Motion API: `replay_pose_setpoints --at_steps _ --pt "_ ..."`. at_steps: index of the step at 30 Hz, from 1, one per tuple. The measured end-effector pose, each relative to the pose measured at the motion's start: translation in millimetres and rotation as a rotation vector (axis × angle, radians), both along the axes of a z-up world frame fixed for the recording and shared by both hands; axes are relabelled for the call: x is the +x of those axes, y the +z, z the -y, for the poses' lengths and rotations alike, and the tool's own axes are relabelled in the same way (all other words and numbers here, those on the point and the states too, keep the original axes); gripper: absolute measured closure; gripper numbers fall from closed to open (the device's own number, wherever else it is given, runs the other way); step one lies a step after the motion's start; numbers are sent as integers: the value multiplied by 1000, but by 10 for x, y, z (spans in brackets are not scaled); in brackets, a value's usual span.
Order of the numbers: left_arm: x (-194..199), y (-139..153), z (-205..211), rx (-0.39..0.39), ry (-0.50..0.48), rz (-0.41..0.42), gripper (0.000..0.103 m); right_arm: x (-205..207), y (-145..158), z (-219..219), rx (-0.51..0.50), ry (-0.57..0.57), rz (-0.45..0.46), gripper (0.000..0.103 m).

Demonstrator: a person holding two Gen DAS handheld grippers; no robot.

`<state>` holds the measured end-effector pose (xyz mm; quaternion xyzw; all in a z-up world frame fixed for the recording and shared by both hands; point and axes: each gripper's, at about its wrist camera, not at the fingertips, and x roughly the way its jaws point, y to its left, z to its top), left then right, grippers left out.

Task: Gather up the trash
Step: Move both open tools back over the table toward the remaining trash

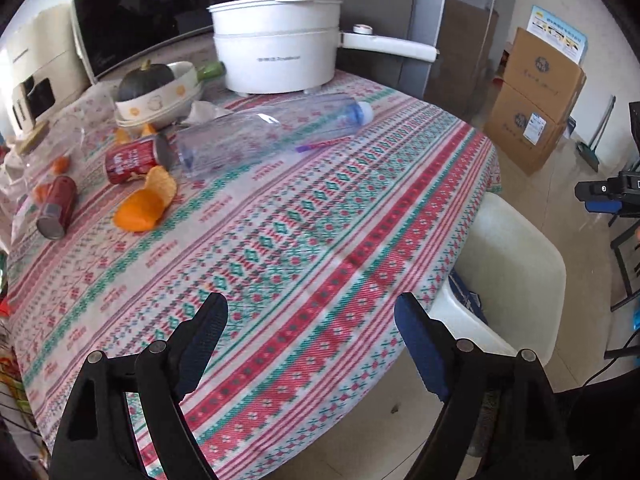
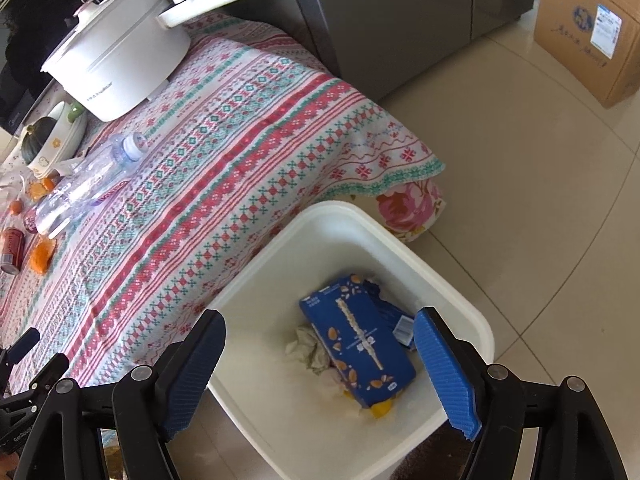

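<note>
My right gripper point(image 2: 320, 320) is open and empty above the white trash bin point(image 2: 460, 292), which holds a blue carton point(image 2: 360, 352) and crumpled paper point(image 2: 308, 348). My left gripper point(image 1: 310, 312) is open and empty over the patterned tablecloth point(image 1: 320, 208). On the table lie a clear plastic bottle point(image 1: 264, 132), also in the right wrist view point(image 2: 88, 180), two red cans point(image 1: 132, 160) point(image 1: 58, 206) and orange peel point(image 1: 148, 200), all well ahead of the left gripper. The bin also shows in the left wrist view point(image 1: 516, 264).
A white electric pot point(image 1: 280, 40) with a long handle, a bowl holding a dark squash point(image 1: 152, 88) and a microwave point(image 1: 132, 20) stand at the back of the table. A grey fridge point(image 2: 400, 20) and cardboard boxes point(image 1: 536, 100) stand beyond the table's edge.
</note>
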<state>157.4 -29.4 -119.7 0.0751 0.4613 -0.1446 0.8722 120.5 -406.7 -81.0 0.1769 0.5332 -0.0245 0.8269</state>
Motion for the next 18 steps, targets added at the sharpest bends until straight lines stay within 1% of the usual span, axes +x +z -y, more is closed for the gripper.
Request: replay_pose_setpoints --at_steps 3,6,13,18 --pt "7 51 -265 1 57 12 15 53 45 -155 4 18 12 20" --pt "-15 96 -543 0 116 24 12 112 93 -315 1 36 27 20" --pt "-84 186 -1164 -8 250 55 3 272 191 -758 5 90 62 18" --pt "-126 227 -1510 -16 334 79 0 382 240 -1141 -31 149 106 15"
